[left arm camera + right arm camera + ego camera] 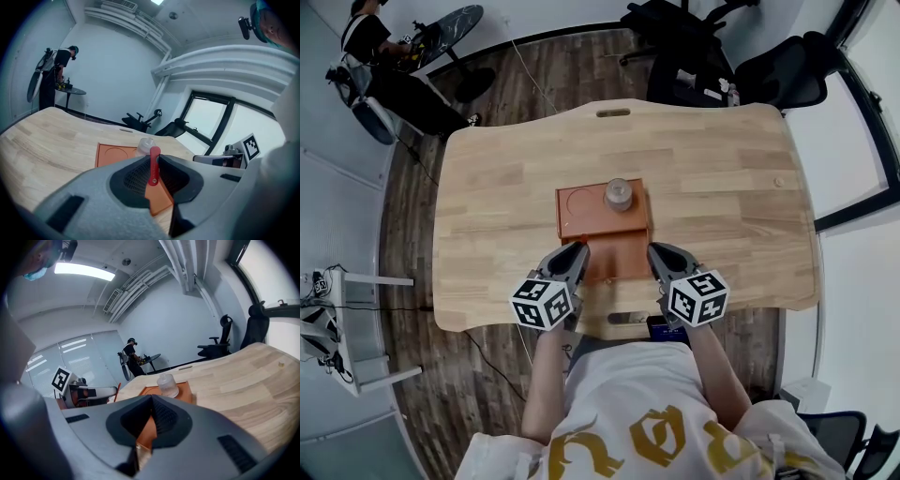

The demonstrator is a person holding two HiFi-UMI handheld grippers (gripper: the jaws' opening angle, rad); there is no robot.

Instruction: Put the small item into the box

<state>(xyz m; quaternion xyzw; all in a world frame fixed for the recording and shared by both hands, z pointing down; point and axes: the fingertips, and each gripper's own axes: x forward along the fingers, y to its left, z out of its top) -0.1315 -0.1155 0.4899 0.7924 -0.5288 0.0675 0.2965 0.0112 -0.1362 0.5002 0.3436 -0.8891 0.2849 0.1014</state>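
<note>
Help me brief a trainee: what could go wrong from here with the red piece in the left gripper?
The left gripper pinches the thin red piece only at its jaw tips, so it may twist or slip out on the way. The clear jar stands on the orange box, ahead of that gripper, so a careless approach could knock it over.

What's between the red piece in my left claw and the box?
Nothing visible. The left claw grips the thin red strip just short of the flat orange box. A small clear jar fills its right recess; the left recess lies bare.
</note>
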